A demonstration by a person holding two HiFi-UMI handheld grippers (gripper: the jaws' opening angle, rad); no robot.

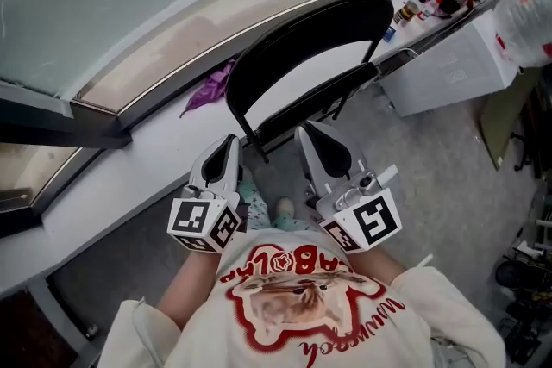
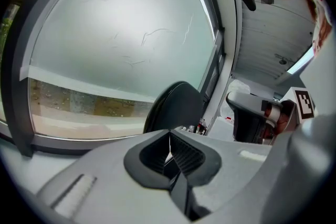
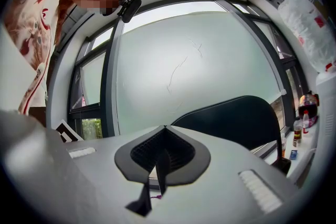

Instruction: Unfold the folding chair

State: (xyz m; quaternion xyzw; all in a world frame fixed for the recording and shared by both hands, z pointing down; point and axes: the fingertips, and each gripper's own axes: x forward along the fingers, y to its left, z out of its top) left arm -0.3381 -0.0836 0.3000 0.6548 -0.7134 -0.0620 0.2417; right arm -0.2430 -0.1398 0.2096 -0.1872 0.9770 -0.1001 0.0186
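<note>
Two grippers, the left gripper and the right gripper, are held side by side, each with its jaws pressed together and nothing between them, both pointing at the black folding chair just ahead. The chair stands folded on the grey floor against the white window ledge, with a purple cloth lying on the ledge to its left and small bottles to its right
</note>
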